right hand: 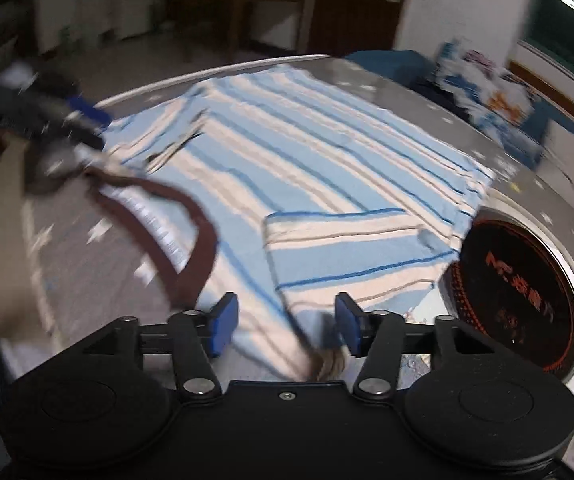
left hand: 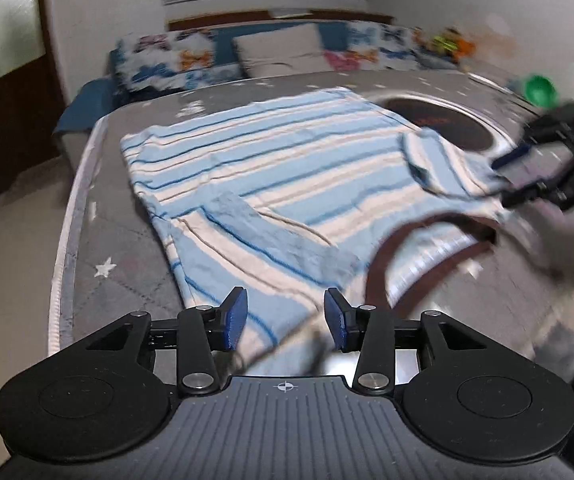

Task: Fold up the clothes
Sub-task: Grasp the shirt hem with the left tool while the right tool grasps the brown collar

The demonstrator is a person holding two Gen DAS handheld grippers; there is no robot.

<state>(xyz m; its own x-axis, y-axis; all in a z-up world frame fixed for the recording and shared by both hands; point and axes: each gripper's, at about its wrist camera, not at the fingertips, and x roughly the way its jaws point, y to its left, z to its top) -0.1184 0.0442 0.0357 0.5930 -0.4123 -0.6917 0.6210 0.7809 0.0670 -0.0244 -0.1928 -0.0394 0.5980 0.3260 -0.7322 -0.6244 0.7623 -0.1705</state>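
Note:
A blue-and-white striped T-shirt (left hand: 271,168) (right hand: 327,152) lies spread on the grey mattress (left hand: 119,248), its brown collar (left hand: 407,240) (right hand: 191,240) towards me. One sleeve (left hand: 435,156) (right hand: 347,248) is folded in over the body. My left gripper (left hand: 286,320) is open at the shirt's near shoulder, with cloth lying between the blue pads. My right gripper (right hand: 285,326) is open too, over the folded sleeve's near edge. Each gripper appears blurred in the other's view: the right gripper (left hand: 527,172) and the left gripper (right hand: 71,128).
A round dark logo patch (left hand: 443,124) (right hand: 519,300) marks the mattress beside the shirt. A grey pillow (left hand: 279,52) and a butterfly-print quilt (left hand: 159,60) lie at the head of the bed, a green object (left hand: 541,90) at the far right. The mattress edge (left hand: 63,240) drops to the floor.

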